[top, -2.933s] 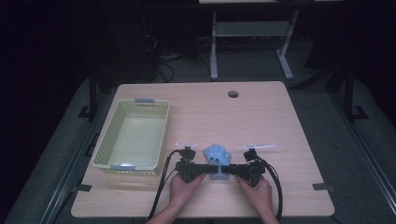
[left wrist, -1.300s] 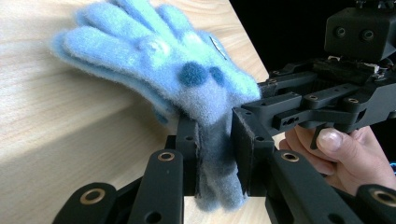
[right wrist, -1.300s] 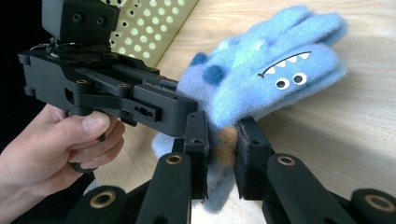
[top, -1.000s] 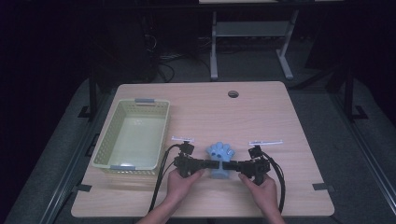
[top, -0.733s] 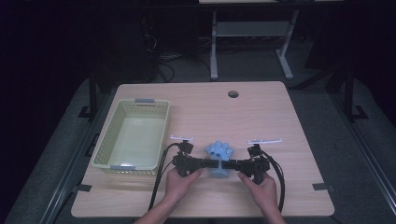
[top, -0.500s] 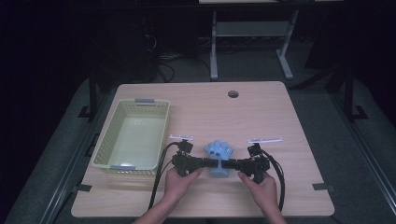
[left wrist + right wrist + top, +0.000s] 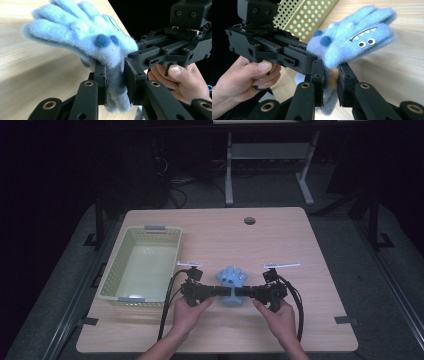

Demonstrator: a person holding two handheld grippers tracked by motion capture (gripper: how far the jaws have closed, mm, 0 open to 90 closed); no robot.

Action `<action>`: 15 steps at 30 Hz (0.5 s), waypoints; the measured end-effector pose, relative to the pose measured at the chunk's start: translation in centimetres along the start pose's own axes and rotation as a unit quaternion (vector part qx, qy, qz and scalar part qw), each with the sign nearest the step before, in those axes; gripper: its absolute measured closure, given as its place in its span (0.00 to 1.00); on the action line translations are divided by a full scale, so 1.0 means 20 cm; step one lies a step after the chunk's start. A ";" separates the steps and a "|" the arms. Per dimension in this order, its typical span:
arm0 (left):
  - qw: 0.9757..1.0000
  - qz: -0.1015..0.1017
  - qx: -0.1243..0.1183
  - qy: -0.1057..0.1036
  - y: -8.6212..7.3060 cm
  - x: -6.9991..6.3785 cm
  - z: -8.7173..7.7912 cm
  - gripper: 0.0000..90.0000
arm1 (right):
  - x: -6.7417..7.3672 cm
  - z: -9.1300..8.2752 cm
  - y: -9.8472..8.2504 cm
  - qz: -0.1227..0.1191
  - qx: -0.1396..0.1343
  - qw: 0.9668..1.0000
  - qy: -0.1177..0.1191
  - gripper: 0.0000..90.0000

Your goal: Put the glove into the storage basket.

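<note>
A light wooden table has a round hole near its far edge. A pale green basket sits on its left side.

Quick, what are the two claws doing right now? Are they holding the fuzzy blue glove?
Left gripper: shut on the blue glove, at its cuff.
Right gripper: shut on the same glove's cuff, from the other side.

Bare table lies open ahead and right; the basket blocks the left.
</note>
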State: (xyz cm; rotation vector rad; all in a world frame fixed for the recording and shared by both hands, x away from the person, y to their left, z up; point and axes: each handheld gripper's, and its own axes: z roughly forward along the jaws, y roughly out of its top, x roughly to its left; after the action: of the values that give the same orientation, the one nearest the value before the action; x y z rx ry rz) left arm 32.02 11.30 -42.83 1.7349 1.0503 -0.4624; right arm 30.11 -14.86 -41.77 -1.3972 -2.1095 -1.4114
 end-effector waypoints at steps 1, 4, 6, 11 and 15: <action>1.000 0.000 0.000 0.000 0.00 0.00 -0.01 0.81 | 0.01 0.00 0.01 0.000 -0.001 1.000 0.001 0.86; 1.000 0.001 -0.006 -0.001 0.02 -0.01 -0.04 0.81 | 0.02 0.01 0.03 0.001 0.000 1.000 0.008 0.86; 1.000 0.005 -0.009 -0.002 0.03 0.00 -0.06 0.81 | 0.04 0.01 0.05 -0.005 0.003 1.000 0.007 0.86; 1.000 0.001 -0.017 -0.002 0.06 -0.01 -0.10 0.81 | 0.07 0.02 0.11 -0.014 0.002 1.000 0.006 0.86; 1.000 0.000 -0.020 -0.007 0.08 -0.01 -0.13 0.81 | 0.10 0.02 0.13 -0.017 0.001 1.000 0.009 0.86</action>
State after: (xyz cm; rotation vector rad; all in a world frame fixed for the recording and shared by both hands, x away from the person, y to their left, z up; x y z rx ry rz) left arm 32.75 13.34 -40.63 1.6931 1.0423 -0.4499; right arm 31.43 -13.18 -39.24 -1.3481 -2.1338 -1.4281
